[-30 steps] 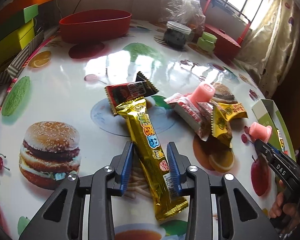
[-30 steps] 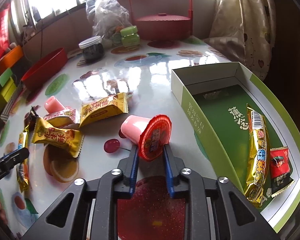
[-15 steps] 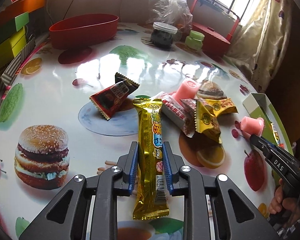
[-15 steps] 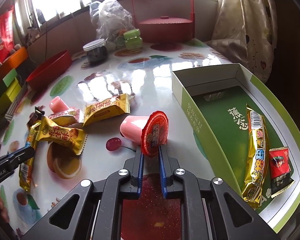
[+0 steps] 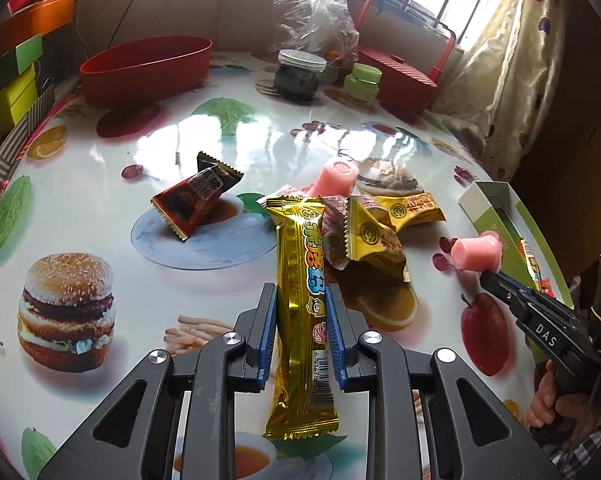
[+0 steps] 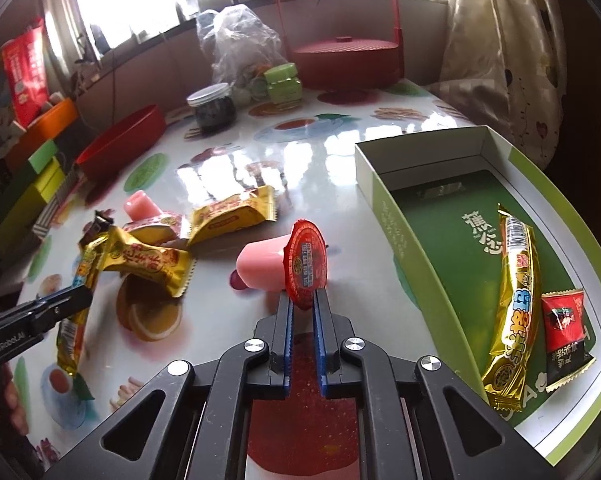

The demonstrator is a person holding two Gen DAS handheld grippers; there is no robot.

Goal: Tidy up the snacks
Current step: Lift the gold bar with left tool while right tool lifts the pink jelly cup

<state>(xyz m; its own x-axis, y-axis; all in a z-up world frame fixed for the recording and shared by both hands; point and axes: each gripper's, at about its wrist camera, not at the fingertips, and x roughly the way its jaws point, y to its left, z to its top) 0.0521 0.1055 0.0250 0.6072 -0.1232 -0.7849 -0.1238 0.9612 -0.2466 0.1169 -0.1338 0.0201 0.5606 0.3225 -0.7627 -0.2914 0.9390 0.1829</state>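
My left gripper point(image 5: 300, 300) is shut on a long gold snack bar point(image 5: 302, 276) and holds it above the table. My right gripper point(image 6: 303, 300) is shut on the red foil rim of a pink jelly cup point(image 6: 284, 266), lifted just left of the green box point(image 6: 384, 204). The box holds another gold bar point(image 6: 514, 304) and a red packet point(image 6: 566, 332). On the table lie a red-black packet point(image 5: 192, 200), gold candy packets point(image 5: 384, 236), and a second pink jelly cup point(image 5: 334, 178). The right gripper with its cup shows in the left wrist view point(image 5: 488, 276).
At the back stand a red oval bowl point(image 5: 148, 68), a dark jar point(image 5: 298, 76), a green jar point(image 5: 362, 82), a plastic bag point(image 5: 314, 12) and a red lidded basket point(image 6: 346, 56). Stacked coloured boxes point(image 5: 8, 84) line the left edge. A curtain point(image 5: 512, 64) hangs at the right.
My left gripper closed on the gold bar and lifted it. My right gripper closed on the jelly cup's rim and raised it off the table.
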